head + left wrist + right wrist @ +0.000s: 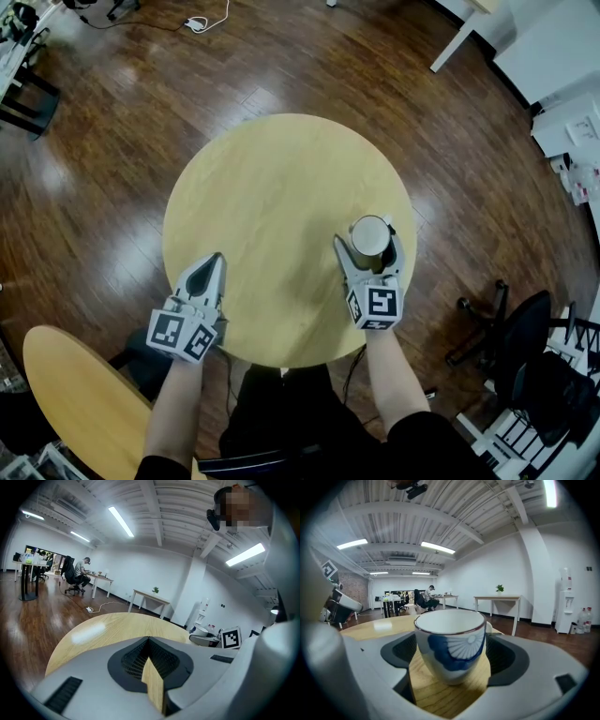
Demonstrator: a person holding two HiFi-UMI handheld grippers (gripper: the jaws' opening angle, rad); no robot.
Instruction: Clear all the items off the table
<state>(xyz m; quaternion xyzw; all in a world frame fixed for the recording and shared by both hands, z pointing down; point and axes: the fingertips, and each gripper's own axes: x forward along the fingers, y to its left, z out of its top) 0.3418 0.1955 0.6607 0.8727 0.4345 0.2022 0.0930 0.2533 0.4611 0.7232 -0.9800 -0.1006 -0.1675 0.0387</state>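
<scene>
Cup: a white cup (pixel 450 639) with a blue flower pattern and a dark rim stands upright on the round wooden table (pixel 272 187), towards its near right edge
Cup and fingers: it sits between the two fingers of the right gripper (pixel 366 240), one finger (pixel 396 656) on each side, deep in the gap and close to both pads; it rests on the tabletop, not lifted
Right gripper: jaws spread wide and released, flanking the cup without clamping it
Left gripper: the left gripper (pixel 216 261) has its jaws clenched together with nothing between them, tips over the table's near left edge, well apart from the cup
Inside the cup: only a pale inner wall shows from above; whether it holds anything cannot be told
Tabletop: bare light wood around the cup, with a glare patch on the far left part
Around: dark wooden floor (pixel 112 141); a second rounded light-wood surface (pixel 70 394) low at the left beside the person's arm; a black office chair (pixel 525 328) at the right; a white cable (pixel 202 21) on the floor beyond the table
In the way: the path between the cup and the right gripper's pads is plain tabletop
</scene>
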